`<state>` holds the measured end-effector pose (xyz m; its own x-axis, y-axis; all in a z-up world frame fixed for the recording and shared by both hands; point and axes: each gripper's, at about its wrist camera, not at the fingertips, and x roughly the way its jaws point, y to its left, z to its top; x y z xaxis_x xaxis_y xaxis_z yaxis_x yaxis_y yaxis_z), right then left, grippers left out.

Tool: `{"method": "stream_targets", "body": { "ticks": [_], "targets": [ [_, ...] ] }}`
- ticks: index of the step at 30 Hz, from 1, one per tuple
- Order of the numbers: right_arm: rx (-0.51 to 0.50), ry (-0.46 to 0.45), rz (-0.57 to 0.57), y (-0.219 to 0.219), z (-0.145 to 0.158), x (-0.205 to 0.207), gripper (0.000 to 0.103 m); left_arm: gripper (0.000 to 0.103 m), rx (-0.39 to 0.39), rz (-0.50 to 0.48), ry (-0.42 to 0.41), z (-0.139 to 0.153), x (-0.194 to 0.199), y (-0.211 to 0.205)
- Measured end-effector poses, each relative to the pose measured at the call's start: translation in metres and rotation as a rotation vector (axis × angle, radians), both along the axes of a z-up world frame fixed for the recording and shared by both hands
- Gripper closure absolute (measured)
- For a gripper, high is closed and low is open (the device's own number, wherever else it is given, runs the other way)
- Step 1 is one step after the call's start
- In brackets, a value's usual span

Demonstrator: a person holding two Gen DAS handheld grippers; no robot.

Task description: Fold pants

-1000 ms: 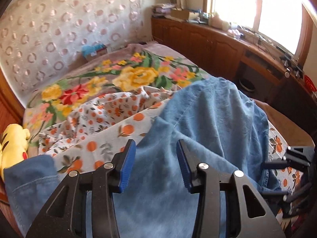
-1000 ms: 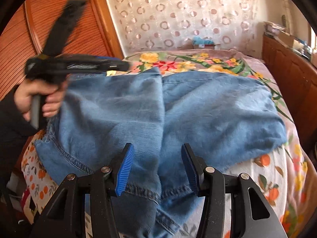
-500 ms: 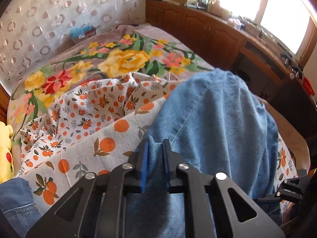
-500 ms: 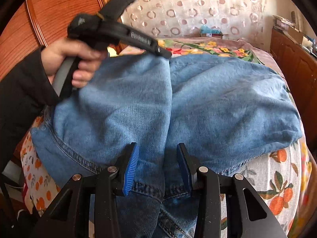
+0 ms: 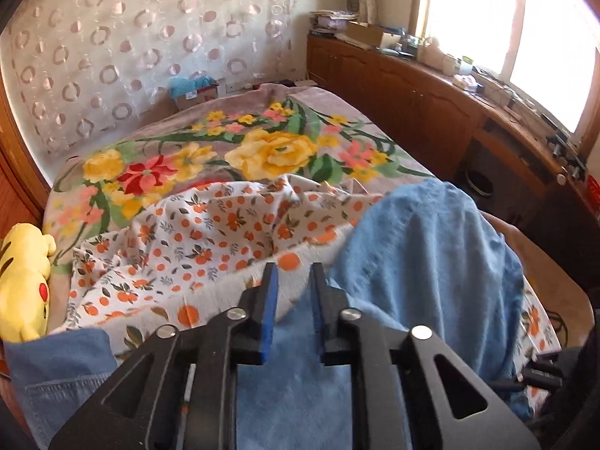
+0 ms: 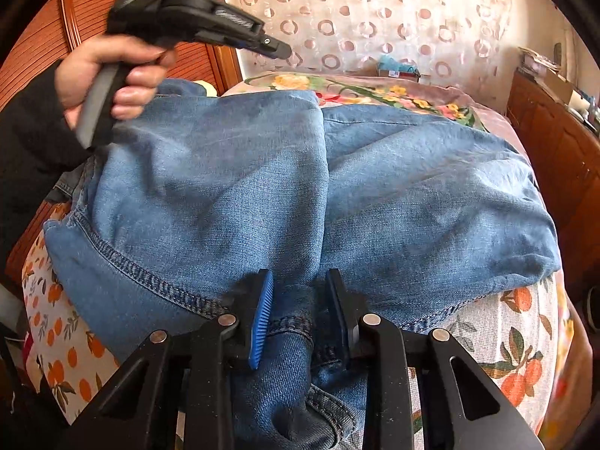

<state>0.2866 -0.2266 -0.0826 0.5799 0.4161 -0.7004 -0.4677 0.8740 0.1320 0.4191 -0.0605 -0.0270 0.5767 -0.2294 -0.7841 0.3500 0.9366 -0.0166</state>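
The pants (image 6: pixel 232 187) look soft, heavy and floppy; best gripped at the stitched hem. The right gripper (image 6: pixel 298 311) has its jaws closing narrowly around a denim fold at lower centre. The left gripper (image 5: pixel 294 300) has narrow jaws, just reopened and empty.

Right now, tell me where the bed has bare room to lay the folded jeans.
Free: the floral blanket beyond the orange-print sheet, toward the curtained wall. Crowded: the near end, where the jeans cover the sheet, and the corner with the yellow plush toy.
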Motion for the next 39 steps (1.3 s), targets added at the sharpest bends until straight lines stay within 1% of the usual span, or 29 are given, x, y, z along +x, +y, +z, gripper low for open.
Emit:
{"method": "stream_targets", "body": {
  "ticks": [1,3,7,11,15,19,20,23,25,31,35,39],
  "targets": [
    [0.004,0.0,-0.002,0.0,0.001,-0.001,0.073,0.08,0.007,-0.003,-0.005,0.0,-0.006,0.002],
    [0.011,0.001,-0.005,-0.004,0.005,-0.005,0.073,0.064,0.024,-0.007,-0.024,-0.001,-0.024,0.006],
    [0.054,-0.022,-0.019,-0.013,0.016,-0.012,0.073,0.055,0.025,-0.009,-0.055,-0.004,-0.064,0.019],
    [0.07,-0.035,-0.019,-0.015,0.02,-0.02,0.073,0.054,0.014,0.008,-0.066,-0.006,-0.107,0.035],
    [0.053,-0.033,-0.025,-0.013,0.014,-0.027,0.073,0.054,0.0,0.069,-0.091,-0.006,-0.151,0.059],
    [0.043,-0.031,-0.05,-0.013,0.012,-0.034,0.073,0.054,-0.003,0.127,-0.097,-0.01,-0.184,0.079],
    [0.042,-0.035,-0.059,-0.014,0.011,-0.037,0.067,0.054,0.002,0.139,-0.097,-0.012,-0.191,0.082],
    [0.042,-0.041,-0.089,-0.018,0.011,-0.045,0.064,0.054,0.027,0.169,-0.096,-0.02,-0.214,0.09],
    [0.04,-0.035,-0.101,-0.02,0.012,-0.051,0.061,0.054,0.021,0.178,-0.094,-0.024,-0.228,0.093],
    [0.001,-0.048,-0.127,-0.015,0.01,-0.072,0.059,0.054,-0.003,0.189,-0.079,-0.04,-0.258,0.1],
    [-0.04,-0.077,-0.131,-0.01,0.006,-0.081,0.057,0.055,0.004,0.195,-0.078,-0.049,-0.274,0.101],
    [-0.037,-0.09,-0.141,-0.011,0.005,-0.086,0.057,0.056,0.011,0.2,-0.077,-0.057,-0.283,0.098]
  ]
}}
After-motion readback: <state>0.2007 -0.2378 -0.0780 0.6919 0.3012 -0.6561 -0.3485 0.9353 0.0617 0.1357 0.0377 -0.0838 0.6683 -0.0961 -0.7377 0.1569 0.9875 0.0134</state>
